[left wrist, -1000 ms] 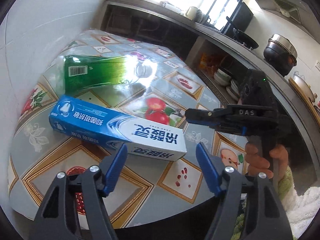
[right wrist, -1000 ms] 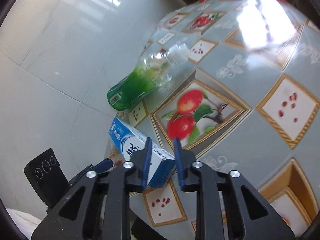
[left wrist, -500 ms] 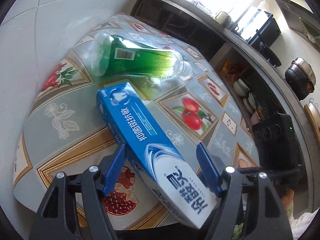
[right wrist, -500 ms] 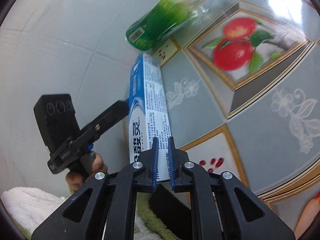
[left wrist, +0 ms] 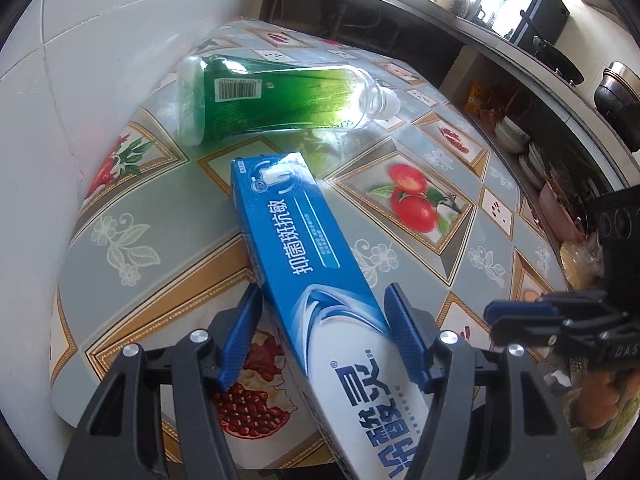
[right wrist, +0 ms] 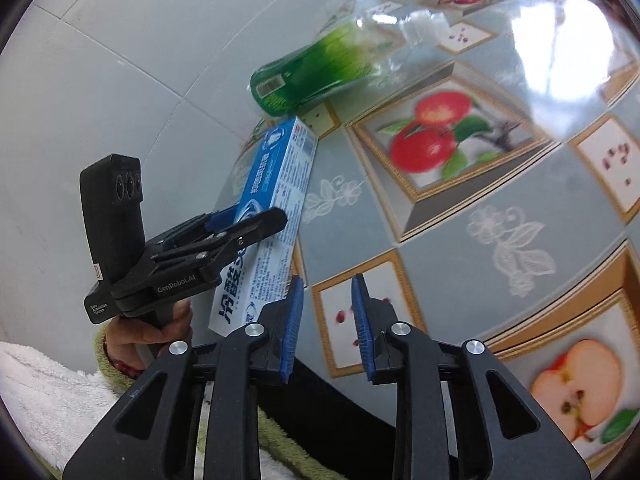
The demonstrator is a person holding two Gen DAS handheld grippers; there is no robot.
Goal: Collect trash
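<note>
A blue and white toothpaste box [left wrist: 308, 264] lies tilted on the patterned table [left wrist: 160, 280], its near end past the table edge. My left gripper [left wrist: 324, 320] straddles the box and its jaws are closing; I see no firm pinch. The right wrist view shows this left gripper [right wrist: 256, 220] from the side, around the box [right wrist: 280, 184]. My right gripper [right wrist: 326, 292] hangs just right of the box's near end, jaws opening, nothing between them. It also shows at the right edge of the left wrist view [left wrist: 496, 320]. A green plastic bottle [left wrist: 280, 100] [right wrist: 316, 68] lies on its side beyond the box.
A white tiled wall [left wrist: 100, 60] borders the table on the left. Behind and right runs a counter [left wrist: 500, 44] with a black appliance [left wrist: 524, 8], pots and shelves of dishes [left wrist: 516, 136]. A hand [right wrist: 148, 332] in a white fleece sleeve holds the left gripper's handle.
My right gripper let go of the box's near end, opened and drew off to the right. The left gripper came down around the box, which swung to point away from it.
</note>
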